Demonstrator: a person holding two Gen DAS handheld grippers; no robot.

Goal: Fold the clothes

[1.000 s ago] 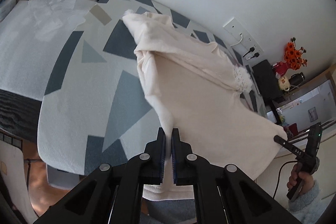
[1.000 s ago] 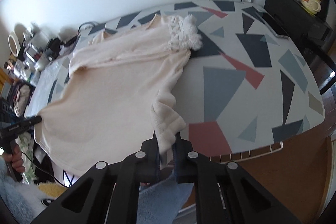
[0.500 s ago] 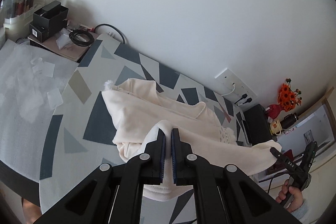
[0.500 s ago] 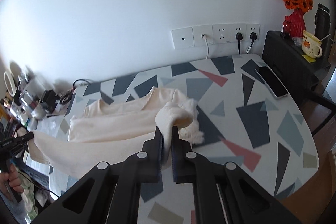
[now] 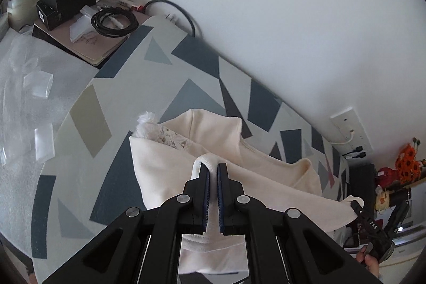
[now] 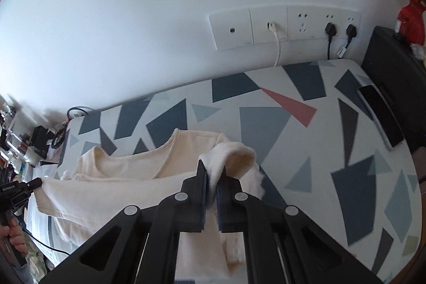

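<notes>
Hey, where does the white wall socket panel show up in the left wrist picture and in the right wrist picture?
Left wrist view: the socket panel sits at the right edge, low on the wall, tilted, just above the patterned table's far end.
Right wrist view: the same panel is upper centre-right, on the wall above the table.
Shared landmark: the cream sweater, lying on the table and pinched by both tongs.

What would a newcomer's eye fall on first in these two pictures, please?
A cream knitted sweater lies half folded on the table's grey and blue triangle-patterned cloth, its hem pinched in both black tools, left tool and right tool. Behind, white wall sockets hold two black plugs.
</notes>
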